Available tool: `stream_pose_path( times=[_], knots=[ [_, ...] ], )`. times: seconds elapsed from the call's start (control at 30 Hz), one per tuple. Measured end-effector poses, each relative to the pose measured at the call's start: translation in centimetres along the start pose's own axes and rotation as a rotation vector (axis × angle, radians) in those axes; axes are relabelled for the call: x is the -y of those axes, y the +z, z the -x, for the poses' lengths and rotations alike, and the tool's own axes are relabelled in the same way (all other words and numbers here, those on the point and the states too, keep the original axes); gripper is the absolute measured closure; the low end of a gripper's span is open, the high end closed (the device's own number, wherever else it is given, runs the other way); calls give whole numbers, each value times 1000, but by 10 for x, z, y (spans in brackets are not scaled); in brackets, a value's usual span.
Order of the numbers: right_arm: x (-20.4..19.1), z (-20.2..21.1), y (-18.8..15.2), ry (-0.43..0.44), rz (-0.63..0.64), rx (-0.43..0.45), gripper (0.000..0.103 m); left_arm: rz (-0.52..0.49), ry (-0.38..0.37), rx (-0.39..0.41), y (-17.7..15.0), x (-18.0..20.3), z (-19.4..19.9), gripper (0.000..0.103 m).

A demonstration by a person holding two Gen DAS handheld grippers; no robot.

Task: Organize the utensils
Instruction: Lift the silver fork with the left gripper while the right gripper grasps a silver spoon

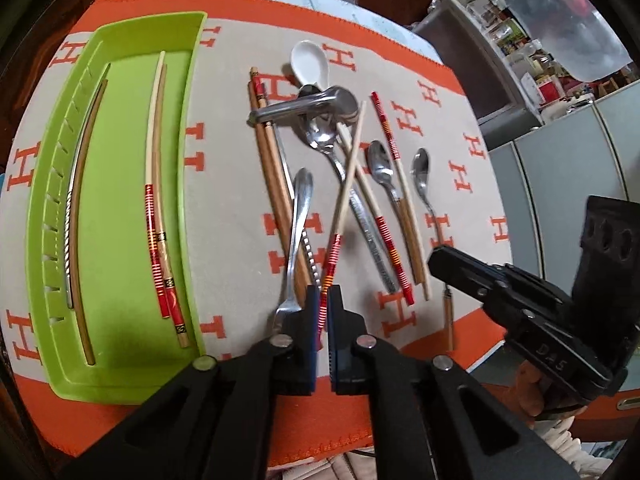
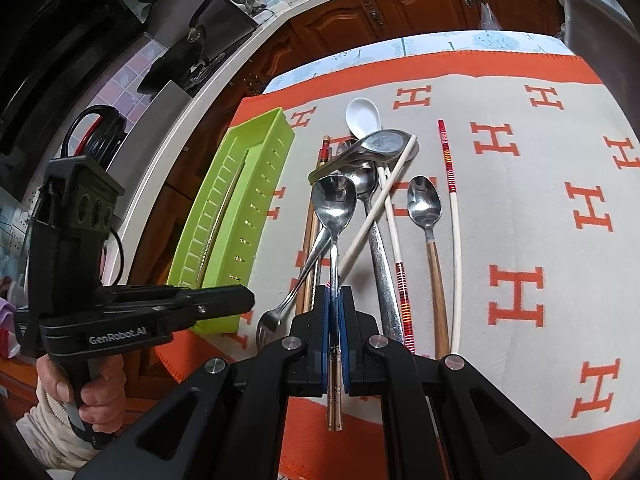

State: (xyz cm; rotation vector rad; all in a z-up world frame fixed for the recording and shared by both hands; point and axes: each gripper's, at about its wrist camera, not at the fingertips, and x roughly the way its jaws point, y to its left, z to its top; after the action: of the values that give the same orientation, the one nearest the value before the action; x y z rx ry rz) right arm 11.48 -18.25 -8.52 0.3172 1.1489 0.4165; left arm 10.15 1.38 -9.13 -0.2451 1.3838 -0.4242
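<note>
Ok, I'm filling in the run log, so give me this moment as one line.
left gripper: shut on red-banded chopstick | right gripper: shut on steel spoon | green tray: four chopsticks inside

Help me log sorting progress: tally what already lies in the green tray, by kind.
In the green tray:
Metal chopstick: 1
Plain wooden chopstick: 1
Red-ended chopsticks: 2
Total: 4

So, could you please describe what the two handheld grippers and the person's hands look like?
Both grippers are matte black, with silver pivot pins and blue finger pads. The left gripper reads "GenRobot.AI" in white; the right gripper shows embossed "DAS". The bare left hand wears a cream knitted sleeve.
</note>
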Motion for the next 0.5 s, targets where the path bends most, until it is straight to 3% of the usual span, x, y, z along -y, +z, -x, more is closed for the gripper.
stream_pose_path(
  times=[0.13, 0.37, 0.5],
  knots=[
    [-1, 0, -1, 6, 0, -6, 99, -2, -3, -52, 2, -6, -11, 74],
    [-2, 0, -2, 12, 0, -12, 99, -16, 19, -108, 2, -12, -34, 74],
    [1, -2, -1, 17, -5, -16, 99, -61, 29, -97, 3, -6, -37, 75]
  ],
)
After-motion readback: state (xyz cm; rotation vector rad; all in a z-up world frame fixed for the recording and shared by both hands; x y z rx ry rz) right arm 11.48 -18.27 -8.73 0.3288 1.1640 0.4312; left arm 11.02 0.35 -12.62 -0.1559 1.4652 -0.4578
